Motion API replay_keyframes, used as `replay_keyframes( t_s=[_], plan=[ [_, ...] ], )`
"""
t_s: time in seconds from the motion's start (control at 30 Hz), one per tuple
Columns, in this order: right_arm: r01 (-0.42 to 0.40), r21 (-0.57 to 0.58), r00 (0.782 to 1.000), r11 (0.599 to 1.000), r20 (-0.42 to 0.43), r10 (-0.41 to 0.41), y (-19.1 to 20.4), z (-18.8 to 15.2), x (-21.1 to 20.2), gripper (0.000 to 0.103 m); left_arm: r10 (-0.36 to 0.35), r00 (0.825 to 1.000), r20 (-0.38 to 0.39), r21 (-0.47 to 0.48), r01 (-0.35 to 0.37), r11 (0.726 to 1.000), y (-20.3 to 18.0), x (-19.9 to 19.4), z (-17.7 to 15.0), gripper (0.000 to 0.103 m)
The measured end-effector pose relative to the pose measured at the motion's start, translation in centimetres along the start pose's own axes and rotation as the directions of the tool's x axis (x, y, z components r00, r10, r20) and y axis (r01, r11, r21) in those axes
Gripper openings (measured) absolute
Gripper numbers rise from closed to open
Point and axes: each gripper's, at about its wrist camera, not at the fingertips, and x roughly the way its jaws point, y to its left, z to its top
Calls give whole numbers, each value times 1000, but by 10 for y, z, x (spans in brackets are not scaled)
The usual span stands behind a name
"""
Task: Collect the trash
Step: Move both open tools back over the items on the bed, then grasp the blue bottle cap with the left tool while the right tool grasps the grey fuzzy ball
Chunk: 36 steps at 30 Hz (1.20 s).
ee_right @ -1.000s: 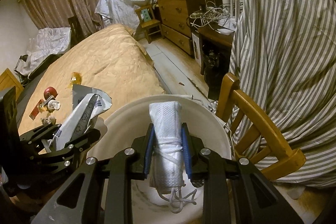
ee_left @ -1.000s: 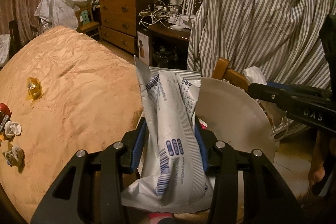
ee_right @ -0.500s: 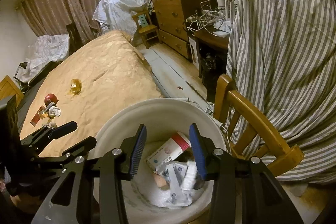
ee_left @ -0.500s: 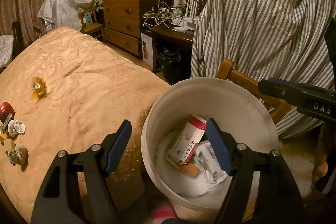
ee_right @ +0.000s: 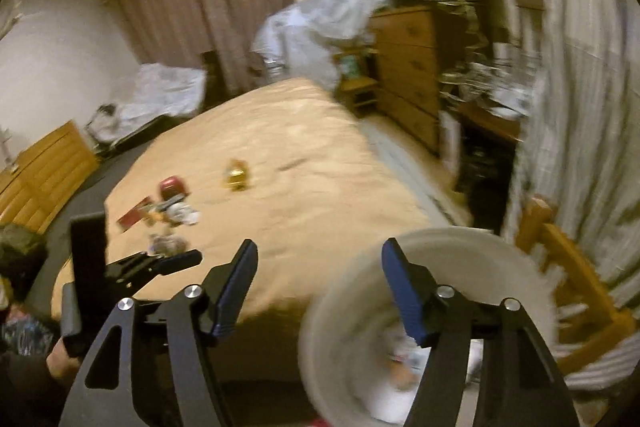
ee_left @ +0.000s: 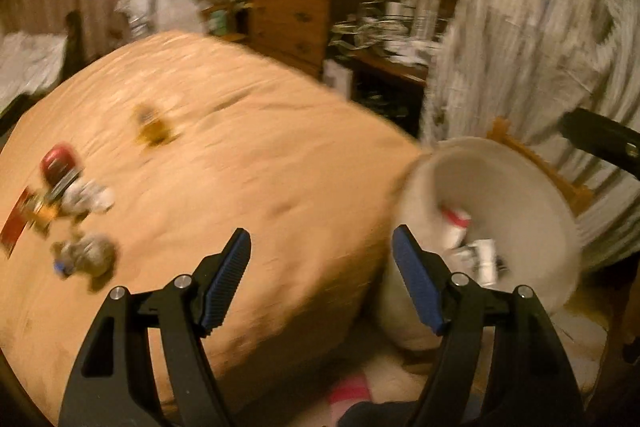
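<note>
Both views are motion-blurred. A white trash bucket [ee_left: 532, 187] stands beside the bed corner, holding a red-and-white box [ee_left: 454, 223] and white wrappers; it also shows in the right wrist view [ee_right: 344, 311]. My left gripper [ee_left: 322, 275] is open and empty over the bed edge, left of the bucket. My right gripper [ee_right: 318, 283] is open and empty, at the bucket's left rim. On the bed lie a yellow wrapper [ee_left: 150, 129], a red object [ee_left: 58, 163], a crumpled white wad [ee_left: 90, 197] and a grey wad [ee_left: 84, 257].
The tan bed [ee_left: 240, 155] fills the left. A wooden chair [ee_right: 568, 267] with a striped cloth [ee_left: 540, 47] stands right of the bucket. A wooden dresser [ee_left: 296, 7] and a cluttered desk [ee_left: 392, 63] are at the back.
Both grippers let go of their white packets, which now lie in the bucket. Both have since swung left, toward the bed and its litter.
</note>
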Motion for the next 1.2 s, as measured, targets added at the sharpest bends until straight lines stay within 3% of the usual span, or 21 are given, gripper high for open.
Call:
replay_keyframes(
  t_s=[0.2,0.4,0.53,0.7,0.9,0.97,1.03,1.2],
  plan=[
    [-140,-78,987,987,-92,132,80,-13,58,72,119,993,-7,-131,-119,984,106,-24,-32,70],
    [-232,-107,959,967,-189,209,144,-35,105,73,240,969,-56,-229,-247,942,220,-38,-69,70],
    [-261,-120,945,958,-233,228,172,-44,128,73,197,972,-125,-253,-223,942,276,-16,-78,70],
    [-282,-136,934,950,-267,239,197,-51,151,73,145,983,-113,-240,-168,956,288,10,-69,69],
    [-293,-152,924,944,-300,239,215,-51,179,73,144,983,-118,-240,-168,956,295,34,-64,59],
    [-300,-152,920,942,-308,243,215,-50,185,73,146,983,-113,-244,-170,955,297,36,-61,43],
    [-306,-149,915,940,-317,247,219,-51,197,73,139,984,-108,-248,-162,955,298,34,-62,34],
    [-335,-131,901,933,-335,277,231,-52,225,73,129,986,-104,-255,-152,955,301,21,-74,34]
  ],
)
